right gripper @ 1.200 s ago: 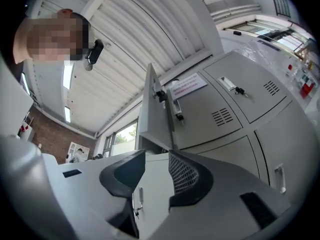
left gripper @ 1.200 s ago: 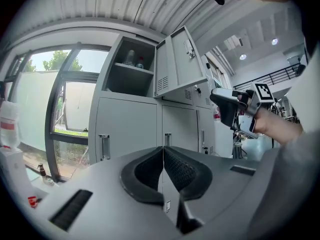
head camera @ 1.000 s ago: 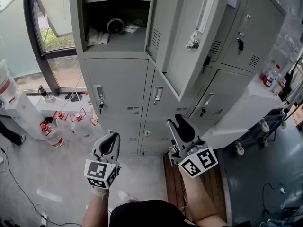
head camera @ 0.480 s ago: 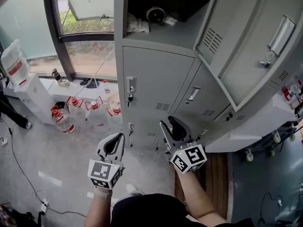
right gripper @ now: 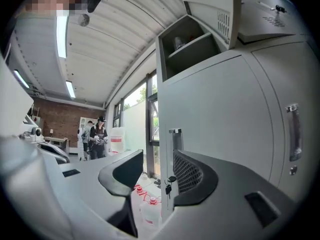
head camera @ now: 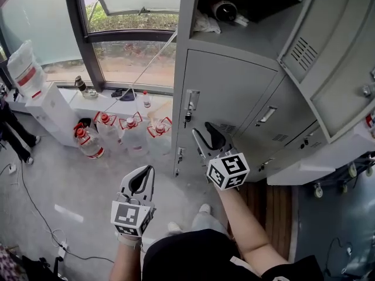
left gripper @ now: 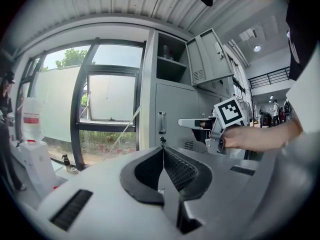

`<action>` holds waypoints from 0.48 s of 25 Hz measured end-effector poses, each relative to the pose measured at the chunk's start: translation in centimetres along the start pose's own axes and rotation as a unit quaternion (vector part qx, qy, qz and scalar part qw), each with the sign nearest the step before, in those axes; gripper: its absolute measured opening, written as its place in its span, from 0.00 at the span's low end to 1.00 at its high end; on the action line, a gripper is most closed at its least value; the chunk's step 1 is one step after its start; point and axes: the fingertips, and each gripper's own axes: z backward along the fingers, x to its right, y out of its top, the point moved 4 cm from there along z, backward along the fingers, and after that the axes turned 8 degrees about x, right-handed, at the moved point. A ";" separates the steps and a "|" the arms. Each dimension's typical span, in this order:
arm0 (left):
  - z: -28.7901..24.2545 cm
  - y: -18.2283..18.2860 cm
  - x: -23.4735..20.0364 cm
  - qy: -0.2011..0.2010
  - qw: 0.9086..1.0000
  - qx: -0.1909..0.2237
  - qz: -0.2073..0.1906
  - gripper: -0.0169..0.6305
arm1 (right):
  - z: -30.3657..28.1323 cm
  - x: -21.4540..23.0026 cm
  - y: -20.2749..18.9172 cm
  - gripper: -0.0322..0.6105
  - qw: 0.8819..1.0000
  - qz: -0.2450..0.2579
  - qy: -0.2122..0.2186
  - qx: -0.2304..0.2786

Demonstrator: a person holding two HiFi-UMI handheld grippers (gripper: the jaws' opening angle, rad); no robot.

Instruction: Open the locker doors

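Beside window [head camera: 135, 57], grey lockers [head camera: 234, 92]; left gripper [head camera: 142, 171] jaws clenched, right gripper [head camera: 205, 138] jaws opening, empty.

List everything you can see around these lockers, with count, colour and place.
Lockers: one bank, grey, ahead; upper door open, left door below closed.
Handle: one, silver, on that closed door, key hanging under it.
Water bottles: about four, clear with red caps, floor below window.
Water jug: one, clear, on white stand, far left.
Cart: one, white, wheeled, right of lockers.
Left gripper: one, grey, jaws together, empty.
Right gripper: one, grey, jaws apart, just been opening, nothing between them, handle ahead.
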 end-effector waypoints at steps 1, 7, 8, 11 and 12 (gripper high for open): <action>0.2 -0.2 -0.3 0.004 1.000 -0.002 0.001 0.06 | -0.9 0.0 -0.2 0.36 1.000 0.003 0.000 -0.003; 1.0 -1.1 -2.4 0.033 0.999 -0.016 0.001 0.06 | -5.3 1.0 -1.3 0.42 1.000 -0.009 -0.005 -0.011; 1.0 -1.2 -2.8 0.039 0.999 -0.018 0.000 0.06 | -5.9 1.1 -1.5 0.42 1.000 -0.012 -0.006 -0.012; 1.0 -1.3 -3.6 0.052 0.998 -0.022 -0.001 0.06 | -7.6 1.5 -2.2 0.43 1.000 -0.015 -0.003 -0.021; 0.9 -1.4 -3.7 0.055 0.998 -0.025 -0.001 0.06 | -8.1 1.6 -2.3 0.43 1.000 -0.015 -0.003 -0.024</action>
